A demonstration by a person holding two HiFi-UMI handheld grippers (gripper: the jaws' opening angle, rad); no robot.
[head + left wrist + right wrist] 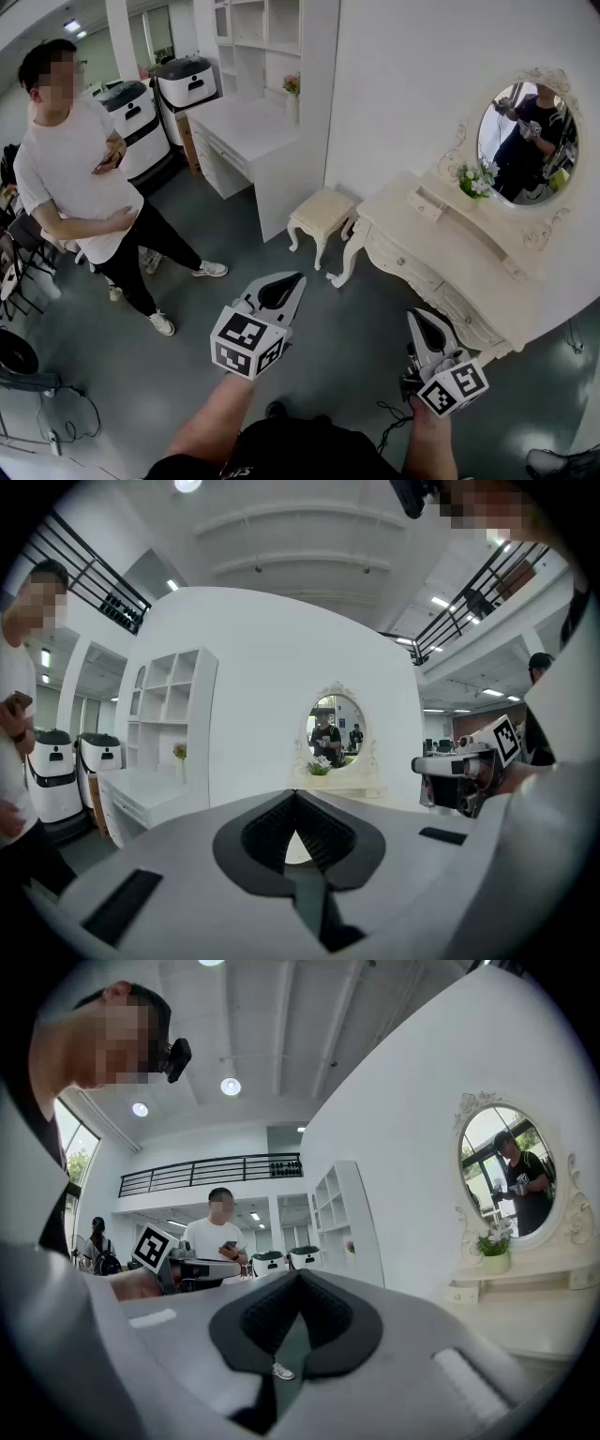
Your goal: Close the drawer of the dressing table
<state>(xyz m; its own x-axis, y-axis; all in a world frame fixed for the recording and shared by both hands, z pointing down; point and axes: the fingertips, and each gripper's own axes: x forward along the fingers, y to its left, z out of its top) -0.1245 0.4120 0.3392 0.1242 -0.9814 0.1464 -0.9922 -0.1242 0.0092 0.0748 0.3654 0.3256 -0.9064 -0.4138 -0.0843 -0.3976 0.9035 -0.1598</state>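
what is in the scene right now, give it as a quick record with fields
left gripper: shut, empty, held in the air short of the table
right gripper: shut, empty, held in the air by the table's front
dressing table: cream, carved legs
small upper drawer: seems pulled out a little
mirror: oval, above the table
stool: left of the table
bystander: standing, white T-shirt

The table looks cream-painted, carved and satin (its mirror, at 2 o'clock, is glossy glass); the stool has a cloth top; the floor is smooth and matt.
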